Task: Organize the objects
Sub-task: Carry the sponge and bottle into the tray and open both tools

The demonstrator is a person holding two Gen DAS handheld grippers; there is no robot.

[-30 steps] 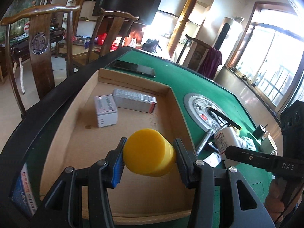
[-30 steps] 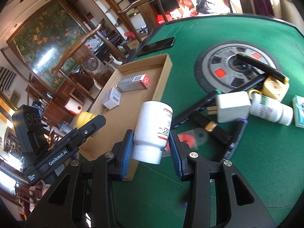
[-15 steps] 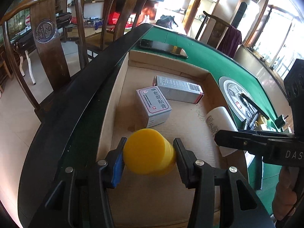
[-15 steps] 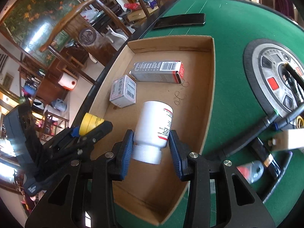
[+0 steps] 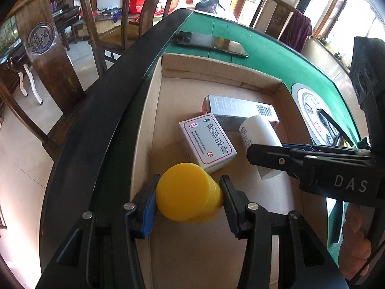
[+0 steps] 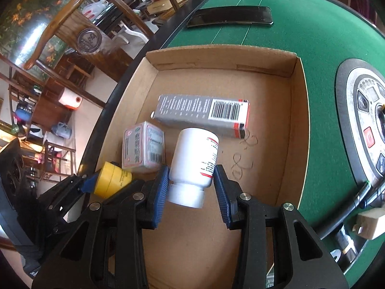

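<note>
My left gripper [image 5: 189, 195] is shut on a yellow jar [image 5: 187, 193], low over the near left part of the cardboard tray [image 5: 154, 101]. The jar also shows in the right wrist view [image 6: 110, 179]. My right gripper [image 6: 191, 180] is shut on a white bottle [image 6: 195, 159], cap toward me, low over the tray floor [image 6: 262, 110]. The bottle also shows in the left wrist view [image 5: 259, 132]. In the tray lie a small white medicine box [image 5: 207, 142] [image 6: 143, 147] and a long grey box [image 5: 240, 112] [image 6: 202, 110].
The tray sits on a green felt table [image 6: 320, 38] near its dark rim [image 5: 101, 125]. A black phone [image 6: 229, 16] lies beyond the tray. A round control panel [image 6: 363, 110], a white plug [image 6: 370, 221] and black tools lie to the right. Wooden chairs [image 5: 45, 41] stand beside the table.
Both grippers have moved further over the tray and lower, still holding the jar and the bottle. The white bottle now hangs close to the two boxes.
</note>
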